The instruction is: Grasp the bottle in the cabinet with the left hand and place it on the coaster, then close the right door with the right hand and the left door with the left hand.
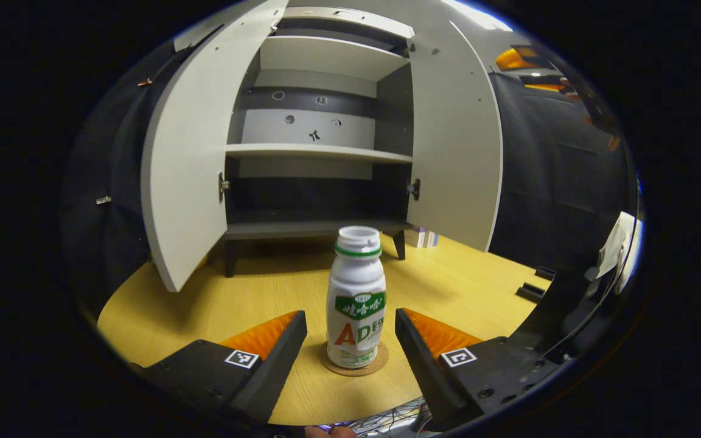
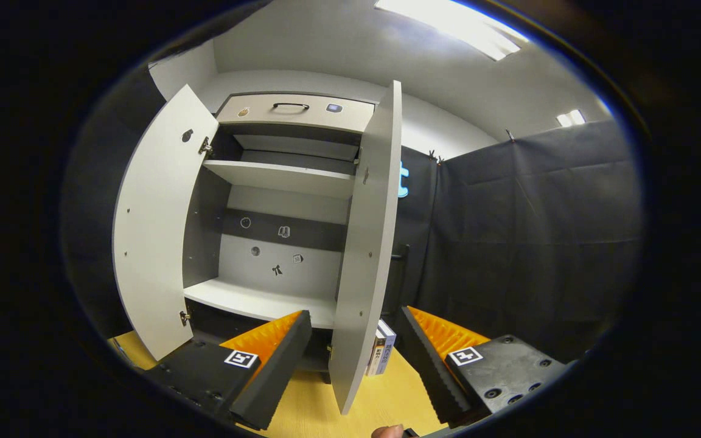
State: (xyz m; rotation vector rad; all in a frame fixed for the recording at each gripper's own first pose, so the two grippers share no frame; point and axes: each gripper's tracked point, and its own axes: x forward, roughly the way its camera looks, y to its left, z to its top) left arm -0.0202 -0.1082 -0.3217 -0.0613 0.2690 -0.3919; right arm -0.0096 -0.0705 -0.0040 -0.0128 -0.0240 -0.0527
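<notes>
I'm holding the left tool [image 1: 350, 340] apart around the bottle [image 1: 356, 298], standing on the coaster [image 1: 378, 365]. It looks light, slick plastic. Right tool [image 2: 356, 347], apart, is facing the right door [image 2: 366, 243]; I'd push its edge.

A white plastic bottle with a green neck ring and green-and-orange label [image 1: 356, 298] stands upright on a round brown coaster [image 1: 354, 366], which lies on the yellow wooden tabletop [image 1: 265, 289]. The left gripper [image 1: 350, 337] sits low before it, its two fingers spread wide, one on each side of the bottle and clear of it. Behind stands a grey cabinet with pale shelves [image 1: 319, 152], both doors swung open: the left door [image 1: 186, 170] and the right door [image 1: 457, 152].
</notes>
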